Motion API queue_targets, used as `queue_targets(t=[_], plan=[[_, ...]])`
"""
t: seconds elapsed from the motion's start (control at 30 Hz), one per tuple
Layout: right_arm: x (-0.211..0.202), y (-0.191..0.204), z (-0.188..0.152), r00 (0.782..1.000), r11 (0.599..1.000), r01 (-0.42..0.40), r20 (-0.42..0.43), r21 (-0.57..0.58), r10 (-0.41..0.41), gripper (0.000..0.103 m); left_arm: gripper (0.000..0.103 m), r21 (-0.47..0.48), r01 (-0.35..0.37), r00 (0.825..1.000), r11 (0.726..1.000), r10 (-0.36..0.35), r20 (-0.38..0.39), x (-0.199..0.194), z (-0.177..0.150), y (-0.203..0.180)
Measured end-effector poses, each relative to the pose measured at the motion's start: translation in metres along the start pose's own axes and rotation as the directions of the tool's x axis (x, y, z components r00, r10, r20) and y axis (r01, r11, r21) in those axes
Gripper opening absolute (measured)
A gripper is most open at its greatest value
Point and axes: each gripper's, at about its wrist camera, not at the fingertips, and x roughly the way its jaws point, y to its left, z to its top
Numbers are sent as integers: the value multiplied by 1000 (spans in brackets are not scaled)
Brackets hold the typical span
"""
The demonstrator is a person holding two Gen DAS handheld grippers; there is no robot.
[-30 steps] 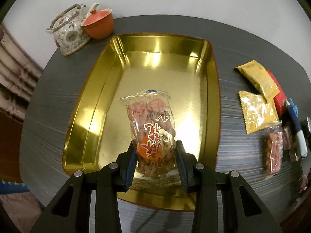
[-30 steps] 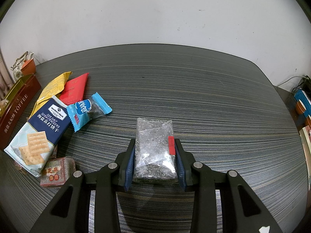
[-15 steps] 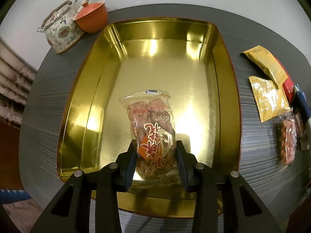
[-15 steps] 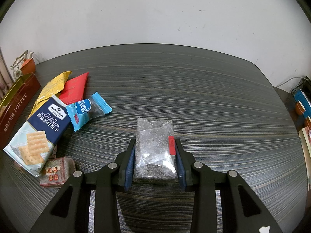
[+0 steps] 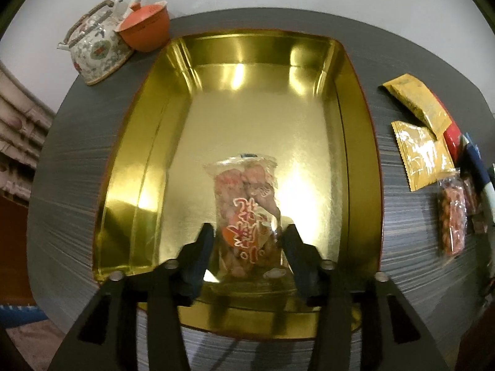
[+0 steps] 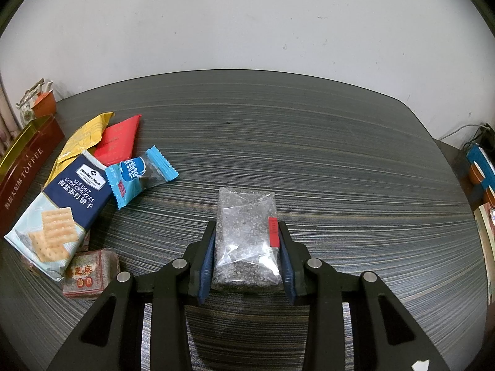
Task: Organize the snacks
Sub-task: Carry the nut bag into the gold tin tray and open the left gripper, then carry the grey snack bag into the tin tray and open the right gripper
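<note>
My left gripper [image 5: 247, 241] is over the near end of the gold tin tray [image 5: 359, 160]. Its jaws have spread and stand a little apart from the clear packet of pink-brown snacks with red writing [image 5: 244, 204], which is slipping down between them onto the tray floor. My right gripper [image 6: 247, 247] is shut on a clear packet of dark grey sesame snack with a red label [image 6: 246, 232], held just above the dark striped table [image 6: 340, 160].
A floral teapot [image 5: 96, 49] and an orange bowl [image 5: 145, 31] stand behind the tray. Yellow packets [image 5: 420, 154] and a nut packet [image 5: 453, 213] lie right of it. In the right wrist view, a cracker pack [image 6: 62, 213], blue candy [image 6: 140, 176], red packet [image 6: 119, 140] and brown block [image 6: 89, 273] lie left.
My left gripper moved forward over the tray and opened, and the pink snack packet has dropped lower between its jaws. My right gripper has not moved.
</note>
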Motion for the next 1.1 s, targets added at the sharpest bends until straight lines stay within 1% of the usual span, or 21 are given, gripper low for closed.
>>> queue_targets(t=[0.2, 0.33, 0.47, 0.57, 0.63, 0.77, 0.87, 0.9, 0.97, 1.1], plan=[[-4, 2, -2, 999, 999, 32, 0, 18, -32, 32, 56, 8, 21, 999, 1000, -21, 44, -16, -5, 8], [-6, 4, -1, 998, 998, 61, -15, 31, -60, 32, 57, 20, 1, 995, 1000, -3, 104, -34, -14, 12], [-11, 6, 0, 996, 996, 82, -26, 36, -81, 32, 61, 15, -29, 985, 999, 26, 171, -52, -28, 20], [-20, 9, 3, 995, 994, 97, -20, 43, -96, 32, 65, -17, -45, 978, 999, 48, 205, -61, -40, 31], [-29, 10, 8, 995, 994, 95, -6, 57, -95, 32, 67, -52, -56, 976, 997, 65, 208, -65, -47, 42], [-51, 18, 20, 995, 993, 95, 26, 71, -97, 32, 72, -107, -29, 970, 994, 54, 239, -73, -61, 65], [-71, 34, 31, 995, 996, 72, 60, 45, -75, 32, 76, -162, -16, 964, 987, 58, 260, -73, -66, 83], [-74, 43, 36, 996, 998, 62, 68, 28, -64, 32, 76, -176, -19, 966, 984, 64, 250, -71, -66, 87], [-82, 65, 44, 996, 999, 33, 83, -4, -33, 32, 76, -203, -12, 970, 979, 61, 236, -68, -66, 96], [-93, 117, 54, 993, 996, -50, 105, -76, 57, 32, 77, -262, -12, 966, 965, 78, 245, -71, -69, 114]])
